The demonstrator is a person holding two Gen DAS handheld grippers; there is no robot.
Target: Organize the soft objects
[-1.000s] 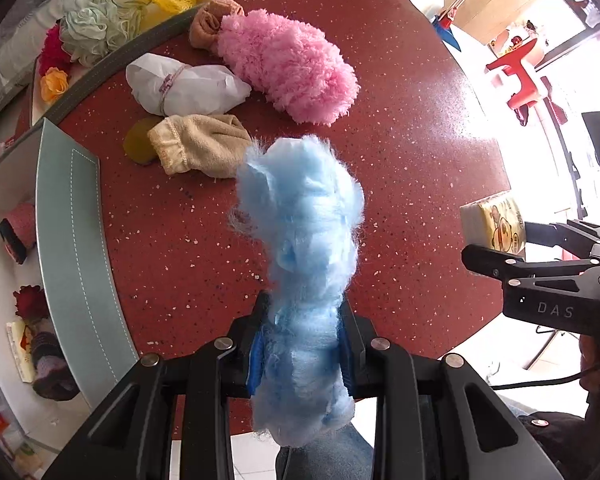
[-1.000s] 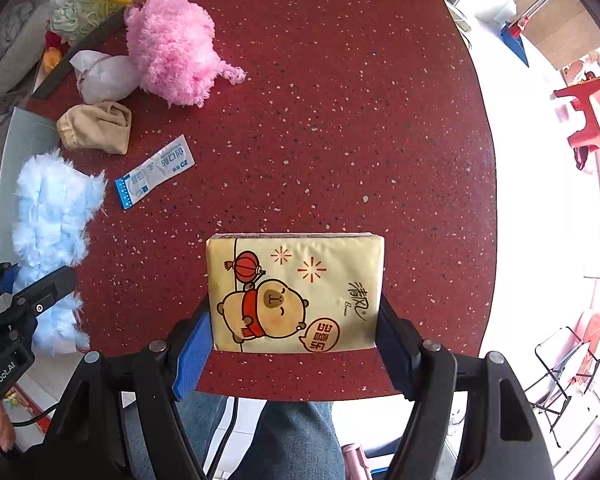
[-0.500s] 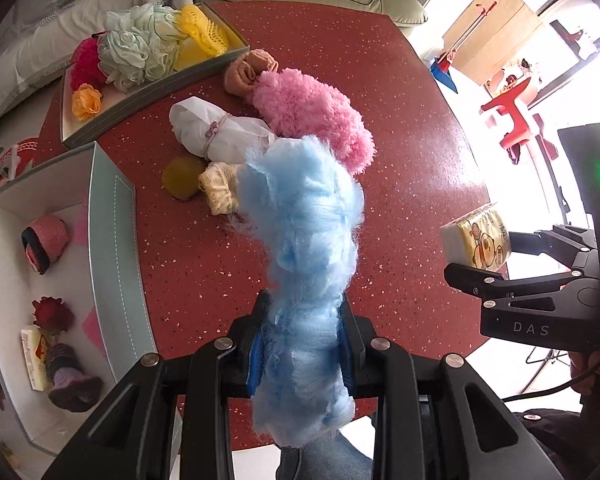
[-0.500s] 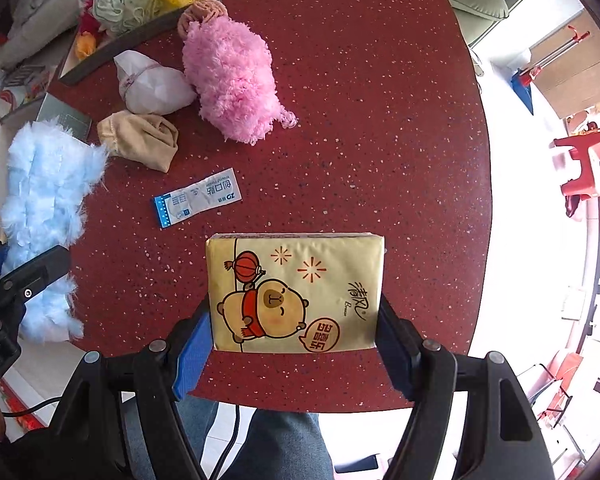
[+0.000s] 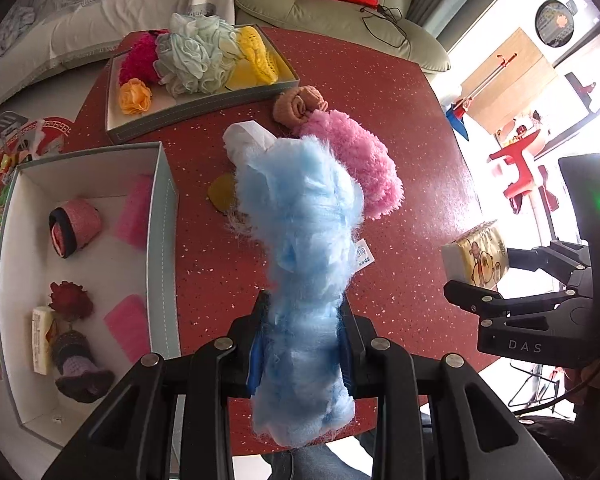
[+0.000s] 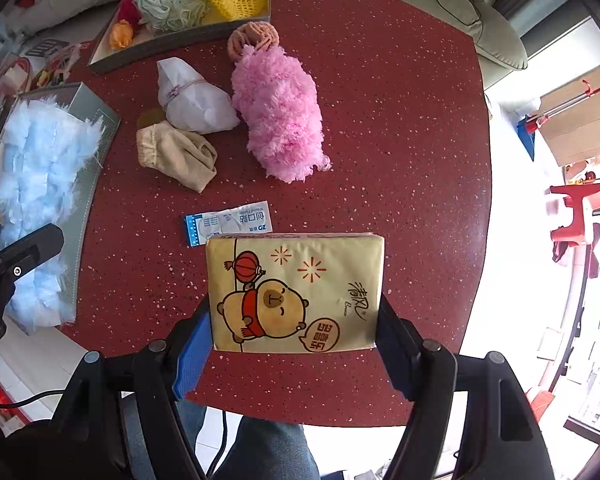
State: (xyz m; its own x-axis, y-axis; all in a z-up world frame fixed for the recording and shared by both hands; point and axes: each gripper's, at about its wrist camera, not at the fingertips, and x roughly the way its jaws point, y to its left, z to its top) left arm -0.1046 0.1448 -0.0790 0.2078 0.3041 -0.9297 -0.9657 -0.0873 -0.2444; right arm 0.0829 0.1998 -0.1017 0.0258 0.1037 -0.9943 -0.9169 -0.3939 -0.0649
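Observation:
My left gripper (image 5: pixel 302 340) is shut on a fluffy blue duster (image 5: pixel 304 240) and holds it upright above the red table (image 5: pixel 400 92); the duster also shows in the right wrist view (image 6: pixel 40 184). My right gripper (image 6: pixel 296 332) is shut on a yellow tissue pack (image 6: pixel 296 292) with a cartoon bear, held above the table's near edge; the pack also shows in the left wrist view (image 5: pixel 476 254). On the table lie a pink fluffy duster (image 6: pixel 280 116), a white cloth bundle (image 6: pixel 192 100), a beige cloth (image 6: pixel 176 156) and a brown knitted roll (image 6: pixel 254 38).
A grey-walled white box (image 5: pixel 162 240) at the left holds a pink roll (image 5: pixel 74 228), a dark red flower and pink pads. A tray (image 5: pixel 196 108) at the back holds a bath pouf and yellow netting. A small blue-white sachet (image 6: pixel 228 226) lies on the table. A sofa (image 5: pixel 340 20) is behind.
Both grippers have pulled back and risen with their objects still held. More of the white box, the back tray and the sofa has come into view.

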